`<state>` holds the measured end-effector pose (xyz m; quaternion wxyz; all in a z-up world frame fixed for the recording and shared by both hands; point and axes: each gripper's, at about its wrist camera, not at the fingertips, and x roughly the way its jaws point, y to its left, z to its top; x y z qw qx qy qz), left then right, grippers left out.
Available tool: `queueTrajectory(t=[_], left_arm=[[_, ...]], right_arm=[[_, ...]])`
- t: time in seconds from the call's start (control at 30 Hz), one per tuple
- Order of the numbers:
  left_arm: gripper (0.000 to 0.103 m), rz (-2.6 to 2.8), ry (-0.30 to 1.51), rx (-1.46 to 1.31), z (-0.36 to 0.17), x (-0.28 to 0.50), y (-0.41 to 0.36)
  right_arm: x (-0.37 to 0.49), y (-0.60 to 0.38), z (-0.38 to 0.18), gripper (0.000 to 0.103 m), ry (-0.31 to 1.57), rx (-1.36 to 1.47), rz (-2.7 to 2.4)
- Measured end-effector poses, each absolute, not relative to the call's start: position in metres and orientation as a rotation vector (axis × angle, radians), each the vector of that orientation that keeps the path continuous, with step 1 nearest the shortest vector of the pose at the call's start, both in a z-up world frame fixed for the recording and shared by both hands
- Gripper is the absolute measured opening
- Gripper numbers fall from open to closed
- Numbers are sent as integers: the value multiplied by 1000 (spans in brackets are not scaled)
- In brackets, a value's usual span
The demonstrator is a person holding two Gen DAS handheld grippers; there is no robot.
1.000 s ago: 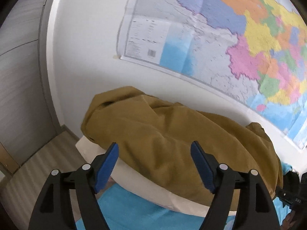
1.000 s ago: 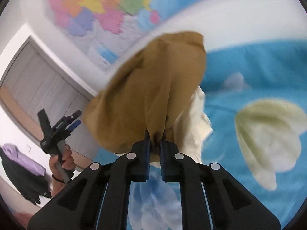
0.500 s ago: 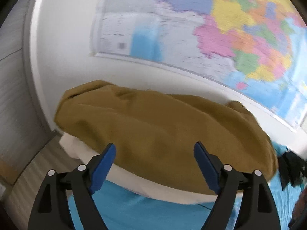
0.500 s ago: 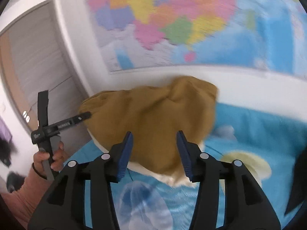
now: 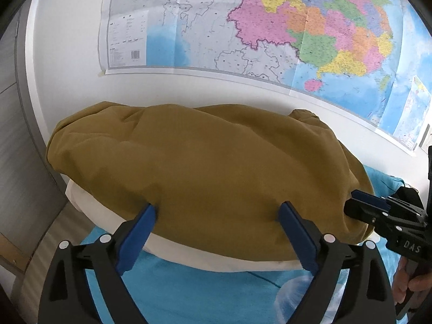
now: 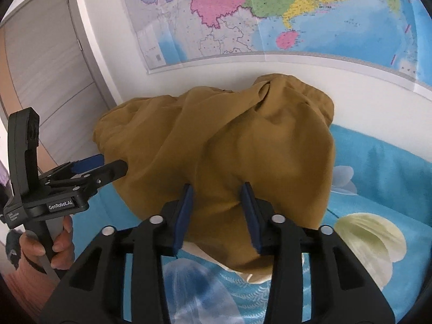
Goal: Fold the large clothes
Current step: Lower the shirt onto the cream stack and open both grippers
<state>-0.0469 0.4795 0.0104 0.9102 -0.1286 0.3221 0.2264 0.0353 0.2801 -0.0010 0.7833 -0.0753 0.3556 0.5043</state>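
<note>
A mustard-brown garment [image 5: 210, 162] lies bunched over a white pillow [image 5: 189, 253] at the head of the bed. My left gripper [image 5: 218, 216] is at the garment's near edge, its jaws opening wide; the cloth lies just beyond the tips and nothing is gripped. My right gripper [image 6: 217, 208] faces the garment [image 6: 243, 148] from the other end. Its jaws are closing slightly, with cloth showing past the gap, and the pads do not press on it. Each gripper shows in the other's view: the right [image 5: 351, 205] and the left [image 6: 108, 165].
The bed has a blue sheet [image 6: 378, 167] with large pale flowers. A coloured wall map [image 5: 270, 27] hangs above the pillow [image 6: 259, 275]. A grey door [image 6: 46, 67] stands at the left. A person's hand [image 6: 62, 240] holds the left gripper's handle.
The right gripper, shut on a fold of the garment a second ago, has let it go and opened. The left jaws have spread wider. Both views have rolled and moved closer.
</note>
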Motion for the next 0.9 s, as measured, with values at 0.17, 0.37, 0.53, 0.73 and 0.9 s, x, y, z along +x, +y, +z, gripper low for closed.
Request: queueTrajectory(t=[0.17,0.37,0.53,0.73,0.9], left_arm=[[97,480,669,-278,8,-48,474],[97,488,657,-297,5,-53,467],[97,521,622,-280,8,-60,453],[97,549,604,-280,10,-72,434],[97,575,587,-311,8,-82,422]], right_arm=[[22,280,2,56,717,-200,1080],[10,275,3,67,678,-235,1069],[0,268,5,81,641,-253,1064],[-8,252,12,97,600,-229,1036],[-14,243,7,97,608,-224,1030]])
